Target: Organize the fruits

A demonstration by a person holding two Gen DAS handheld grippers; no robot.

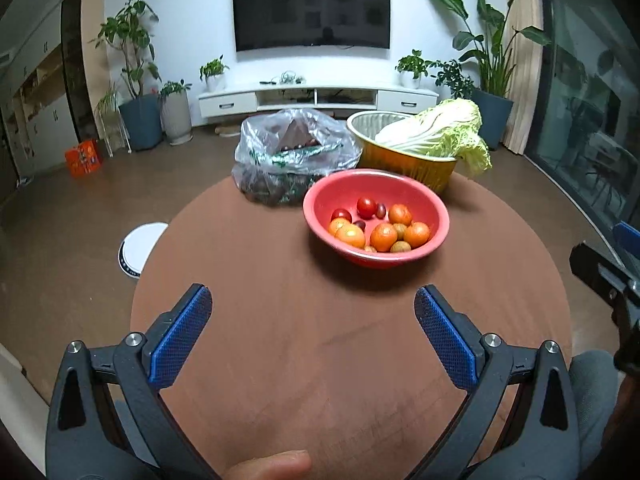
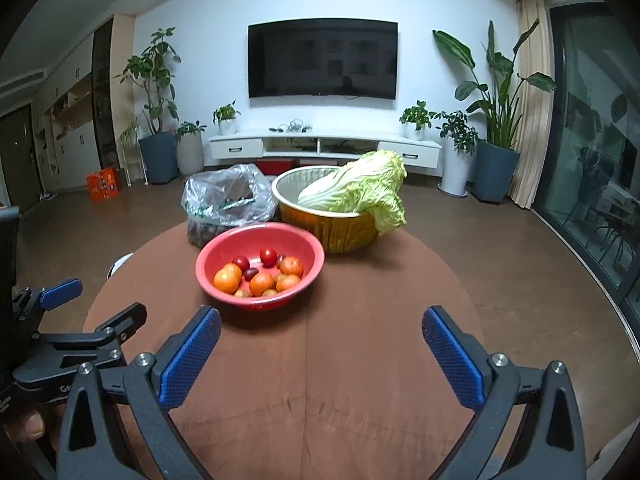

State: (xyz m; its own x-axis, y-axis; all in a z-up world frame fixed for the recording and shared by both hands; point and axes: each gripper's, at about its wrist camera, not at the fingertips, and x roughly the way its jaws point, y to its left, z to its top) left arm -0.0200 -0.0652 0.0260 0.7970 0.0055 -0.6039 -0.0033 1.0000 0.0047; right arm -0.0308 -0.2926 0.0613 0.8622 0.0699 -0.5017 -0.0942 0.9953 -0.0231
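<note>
A red bowl [image 1: 434, 216] [image 2: 216, 258] sits on the round brown table [image 1: 280, 340] [image 2: 360, 360]. It holds several orange tangerines [image 1: 383, 237] [image 2: 226, 281], red cherry tomatoes [image 1: 366, 207] [image 2: 268, 257] and small brown fruits [image 1: 400, 246]. My left gripper [image 1: 312, 312] is open and empty, near the table's front edge, short of the bowl. My right gripper [image 2: 322, 332] is open and empty, to the right of the bowl. The left gripper also shows at the left of the right wrist view [image 2: 96, 300].
A clear plastic bag [image 1: 294, 156] [image 2: 228, 204] with dark contents stands behind the red bowl. A gold foil basin [image 1: 404, 164] [image 2: 340, 232] holds a napa cabbage [image 1: 436, 132] [image 2: 360, 190]. A white round stool [image 1: 138, 248] stands left of the table.
</note>
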